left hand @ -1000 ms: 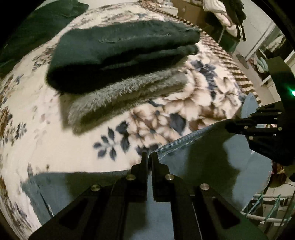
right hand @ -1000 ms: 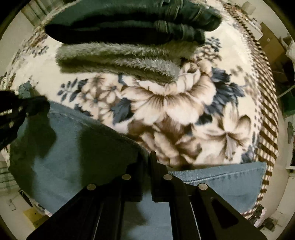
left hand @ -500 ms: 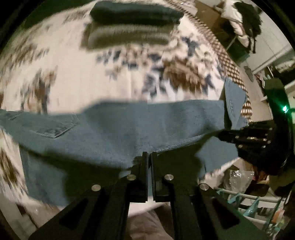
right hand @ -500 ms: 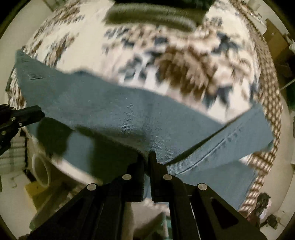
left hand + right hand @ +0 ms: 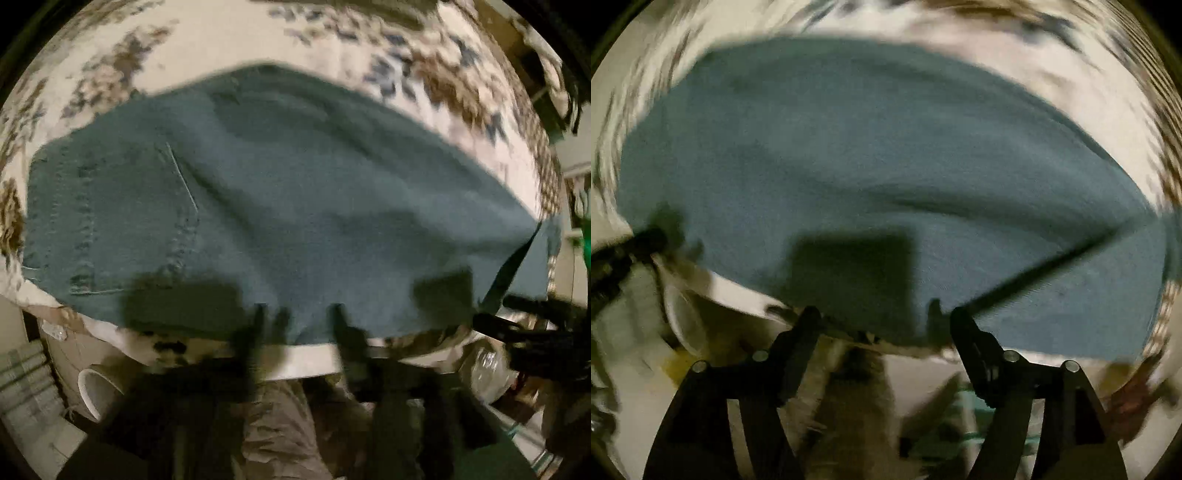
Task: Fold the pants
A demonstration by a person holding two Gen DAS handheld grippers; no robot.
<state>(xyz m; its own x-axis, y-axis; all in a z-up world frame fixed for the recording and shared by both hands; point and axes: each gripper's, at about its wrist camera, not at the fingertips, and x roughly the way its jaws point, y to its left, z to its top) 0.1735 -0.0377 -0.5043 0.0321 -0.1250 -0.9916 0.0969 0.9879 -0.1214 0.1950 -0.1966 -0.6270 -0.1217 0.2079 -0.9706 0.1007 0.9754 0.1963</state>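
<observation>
The blue jeans (image 5: 277, 203) lie folded lengthwise across the floral blanket, back pocket at the left and near edge along the bed's front. My left gripper (image 5: 299, 325), blurred, hovers at that near edge. Its jaws are opening, and the pads press on nothing. In the right wrist view the jeans (image 5: 868, 166) fill the middle. My right gripper (image 5: 886, 317) stands over their near edge with its jaws opening wide and the cloth loose between them. The right gripper (image 5: 517, 325) shows at the jeans' right end. The left gripper (image 5: 628, 247) shows at their left end.
The floral blanket (image 5: 258, 44) covers the bed beyond the jeans. Below the bed's front edge are a person's trouser legs (image 5: 277, 424), a white round container (image 5: 88, 391) at the left and a clear plastic bag (image 5: 487, 373) at the right.
Both grippers drew the jeans' edge back over the pants to the bed's front, then let go as their jaws parted. The stack of folded clothes slid out of view at the top.
</observation>
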